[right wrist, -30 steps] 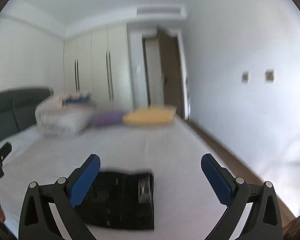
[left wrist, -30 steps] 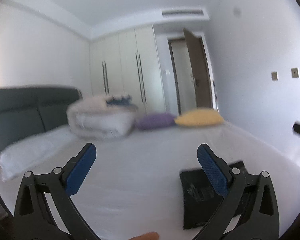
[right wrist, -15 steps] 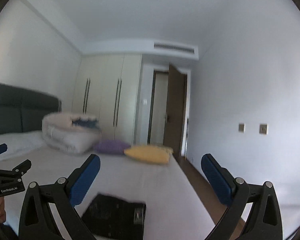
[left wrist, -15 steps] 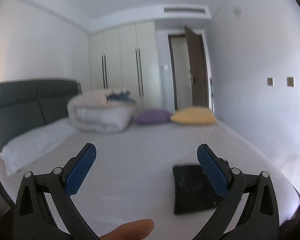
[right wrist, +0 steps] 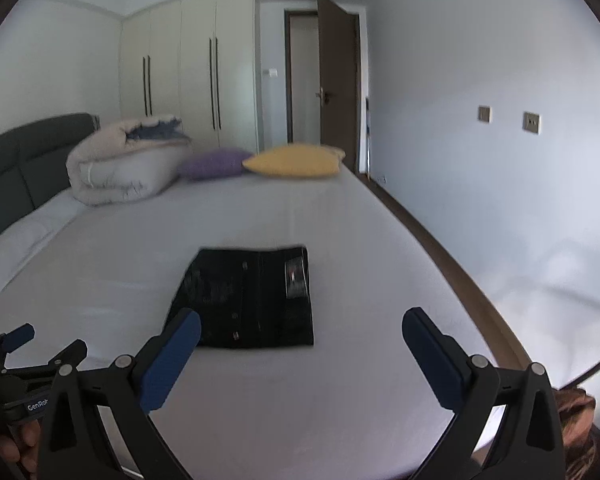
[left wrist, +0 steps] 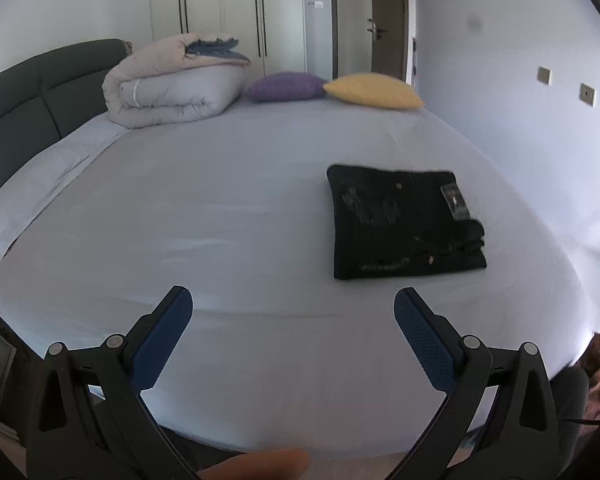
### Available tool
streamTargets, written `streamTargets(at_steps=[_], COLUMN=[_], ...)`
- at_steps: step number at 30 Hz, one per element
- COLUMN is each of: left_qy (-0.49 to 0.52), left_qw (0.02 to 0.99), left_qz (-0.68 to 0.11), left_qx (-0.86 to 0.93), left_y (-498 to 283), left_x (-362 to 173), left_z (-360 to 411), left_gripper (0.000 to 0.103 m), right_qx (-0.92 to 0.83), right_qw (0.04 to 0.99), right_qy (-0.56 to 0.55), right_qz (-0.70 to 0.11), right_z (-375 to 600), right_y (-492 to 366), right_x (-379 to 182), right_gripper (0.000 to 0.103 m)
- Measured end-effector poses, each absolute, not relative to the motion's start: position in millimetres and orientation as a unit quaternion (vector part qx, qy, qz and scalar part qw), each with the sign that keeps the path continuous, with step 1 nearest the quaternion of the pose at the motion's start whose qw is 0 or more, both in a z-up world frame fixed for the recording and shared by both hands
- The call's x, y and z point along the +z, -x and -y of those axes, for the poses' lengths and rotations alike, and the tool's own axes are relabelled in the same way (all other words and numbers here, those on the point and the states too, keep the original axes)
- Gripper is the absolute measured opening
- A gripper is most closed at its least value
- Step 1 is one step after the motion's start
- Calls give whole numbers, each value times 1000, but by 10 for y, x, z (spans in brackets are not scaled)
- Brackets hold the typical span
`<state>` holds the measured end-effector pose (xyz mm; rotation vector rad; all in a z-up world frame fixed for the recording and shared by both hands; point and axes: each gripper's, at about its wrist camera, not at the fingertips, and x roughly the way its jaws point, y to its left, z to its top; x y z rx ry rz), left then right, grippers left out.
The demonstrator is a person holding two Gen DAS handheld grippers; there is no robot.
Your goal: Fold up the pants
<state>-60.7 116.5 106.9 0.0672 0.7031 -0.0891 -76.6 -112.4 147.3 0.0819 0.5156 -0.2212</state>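
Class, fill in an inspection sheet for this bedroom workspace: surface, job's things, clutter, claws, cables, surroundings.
Surface: bed with a smooth white sheet.
Job's things: black pants folded into a rectangle, lying flat, tag upward.
Clutter: rolled duvet, purple cushion, yellow cushion, white pillow at the headboard side.
Claws: left claw open, empty; right claw open, empty, near the pants.
Cables: nothing seen.
Surroundings: wardrobe, open door, wall switches.

Black pants (left wrist: 404, 222) folded into flat rectangle, lying on white bed (left wrist: 220, 216).
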Motion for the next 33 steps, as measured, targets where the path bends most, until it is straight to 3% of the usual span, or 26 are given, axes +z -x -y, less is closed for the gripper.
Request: streamTargets(at_steps=[6, 33], left_qy=[-33, -21], left_qw=[934, 928], left_qz=[-354, -369], left_qx=[-44, -47], left_y=[660, 559], left_x=[909, 891], left_z=[-1162, -1206], left_gripper=[103, 103], right_qx=[-104, -88], right_qw=[948, 940], right_qy=[-59, -45], right_qz=[-294, -325], right_z=[1107, 1042], right_y=[674, 555], right_x=[1267, 1169], right_gripper=[103, 103])
